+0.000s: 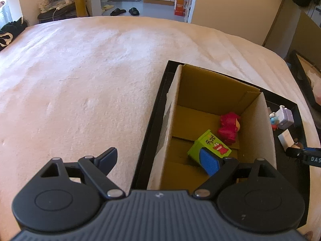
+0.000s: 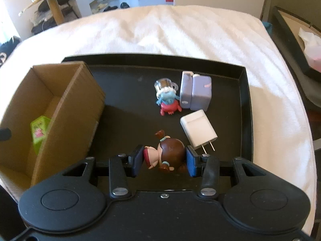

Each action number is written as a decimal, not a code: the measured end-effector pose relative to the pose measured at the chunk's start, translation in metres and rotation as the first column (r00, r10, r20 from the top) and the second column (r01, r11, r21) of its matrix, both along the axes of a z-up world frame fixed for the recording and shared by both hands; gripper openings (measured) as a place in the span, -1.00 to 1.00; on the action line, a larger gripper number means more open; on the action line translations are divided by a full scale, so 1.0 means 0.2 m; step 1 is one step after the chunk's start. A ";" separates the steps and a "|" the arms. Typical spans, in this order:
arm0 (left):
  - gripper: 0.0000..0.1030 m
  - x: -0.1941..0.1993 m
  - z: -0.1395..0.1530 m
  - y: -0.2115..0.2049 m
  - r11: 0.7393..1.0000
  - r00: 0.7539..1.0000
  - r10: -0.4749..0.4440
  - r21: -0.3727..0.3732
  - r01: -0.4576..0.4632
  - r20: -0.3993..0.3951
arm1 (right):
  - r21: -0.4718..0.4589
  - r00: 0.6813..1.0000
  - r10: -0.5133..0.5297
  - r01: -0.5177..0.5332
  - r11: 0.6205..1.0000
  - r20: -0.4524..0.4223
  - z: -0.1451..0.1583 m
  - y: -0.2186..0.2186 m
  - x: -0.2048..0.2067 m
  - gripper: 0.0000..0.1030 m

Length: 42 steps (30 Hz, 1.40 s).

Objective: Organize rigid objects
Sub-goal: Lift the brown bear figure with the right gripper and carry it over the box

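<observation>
The left gripper (image 1: 163, 163) hangs with its jaws wide apart and nothing between them, one finger over the bedspread (image 1: 80, 70) and the other over the open box (image 1: 210, 108). Inside the box lie a green carton (image 1: 210, 142) and a red figure (image 1: 228, 127), so sorting is partly done. The box stands at the left end of a black tray (image 2: 245, 92). On the tray floor to its right wait a blue figure (image 2: 167, 98), a purple toy (image 2: 195, 93) and a white charger (image 2: 198, 129).

The right gripper (image 2: 164, 160) brackets a brown-haired doll (image 2: 166, 153) at the tray's near edge, pads at both sides of it; whether they press firmly I cannot tell. The step in hand looks like picking up the doll. Next it calls for a secure clamp, a lift clear of the box wall, a carry left and a release over the box.
</observation>
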<state>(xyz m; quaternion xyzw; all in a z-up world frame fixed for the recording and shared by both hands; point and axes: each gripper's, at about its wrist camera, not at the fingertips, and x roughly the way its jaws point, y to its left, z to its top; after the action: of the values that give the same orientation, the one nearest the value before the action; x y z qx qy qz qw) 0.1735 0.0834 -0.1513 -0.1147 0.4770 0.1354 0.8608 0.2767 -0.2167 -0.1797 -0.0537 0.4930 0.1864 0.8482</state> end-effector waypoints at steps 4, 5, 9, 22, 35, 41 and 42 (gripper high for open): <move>0.70 -0.01 0.00 0.00 1.000 1.000 -0.021 -0.007 0.021 0.007 | 0.017 1.000 -0.002 0.001 1.000 0.013 0.05 0.02 -0.05 -0.16; 0.67 -0.01 0.00 0.00 1.000 1.000 -0.026 -0.008 0.026 0.009 | 0.020 1.000 0.001 -0.002 1.000 0.017 0.06 0.03 -0.07 -0.16; 0.65 -0.02 0.02 -0.01 0.999 0.999 -0.037 -0.007 0.037 0.027 | 0.024 0.999 0.013 -0.014 1.000 0.036 0.16 0.11 -0.08 -0.16; 0.27 -0.06 0.02 -0.01 0.998 0.996 -0.056 0.010 0.056 0.068 | 0.020 0.994 0.058 -0.060 0.998 0.094 0.32 0.29 -0.10 -0.16; -0.65 -0.05 -0.02 0.04 0.995 0.997 -0.050 -0.083 0.055 0.059 | 0.014 0.983 0.125 -0.128 0.992 0.133 0.41 0.47 -0.12 -0.16; -0.71 -0.06 -0.02 0.03 0.995 0.997 -0.049 -0.080 0.054 0.066 | 0.020 0.979 0.160 -0.164 0.986 0.127 0.40 0.56 -0.13 -0.16; -0.72 -0.06 -0.02 0.03 0.995 0.997 -0.048 -0.083 0.053 0.067 | 0.021 0.978 0.167 -0.171 0.985 0.125 0.39 0.58 -0.14 -0.16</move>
<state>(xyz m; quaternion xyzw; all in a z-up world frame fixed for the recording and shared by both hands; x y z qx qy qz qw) 0.1620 0.0902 -0.1558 -0.1431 0.4570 0.0896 0.8733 0.2493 -0.1015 -0.1008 -0.0933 0.4303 0.2622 0.8587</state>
